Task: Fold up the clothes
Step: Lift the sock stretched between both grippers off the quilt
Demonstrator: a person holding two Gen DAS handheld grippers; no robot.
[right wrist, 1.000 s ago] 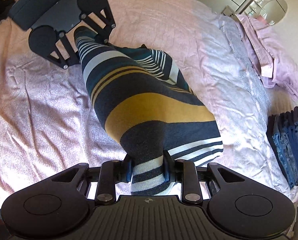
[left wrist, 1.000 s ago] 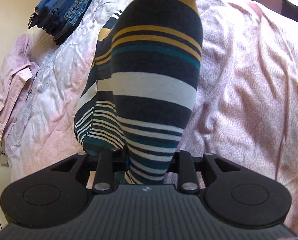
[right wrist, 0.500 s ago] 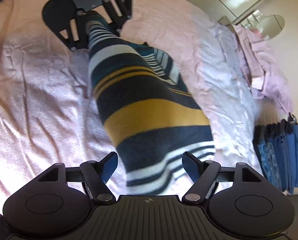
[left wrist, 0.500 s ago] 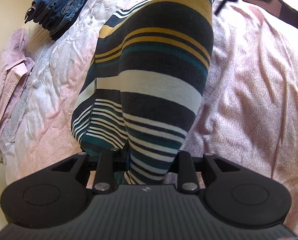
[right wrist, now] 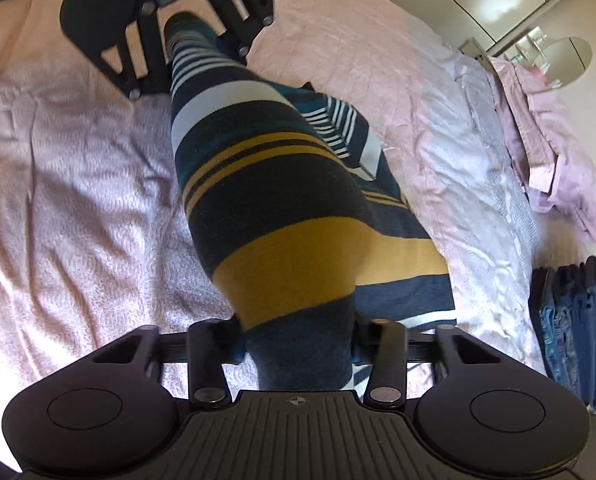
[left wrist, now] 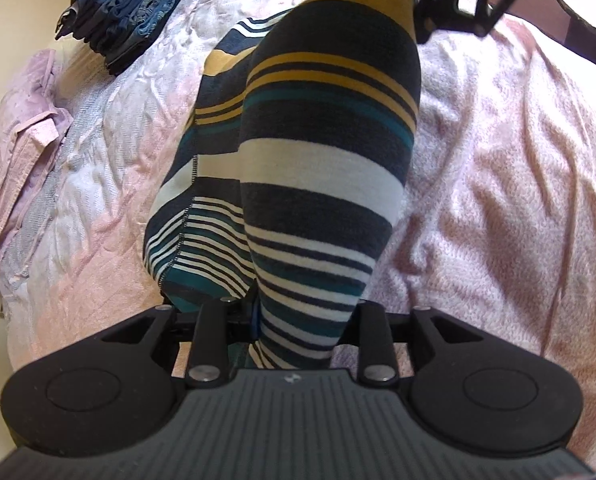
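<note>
Stretching a navy, mustard, teal and white striped knit garment (left wrist: 326, 152) between them above the pink textured bedspread (left wrist: 498, 200), the left gripper (left wrist: 295, 328) and right gripper (right wrist: 298, 344) each pinch one end.

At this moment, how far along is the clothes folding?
Done: folded blue jeans are stacked at the bed's edge. In hand: the left gripper and right gripper each clamp an end of the striped garment, stretched above the pink bedspread. Left: folding it, and apparently the rumpled pink shirt.

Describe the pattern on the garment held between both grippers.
Horizontal stripes: navy, white, teal, mustard yellow on the garment; clearest in the left wrist view.
</note>
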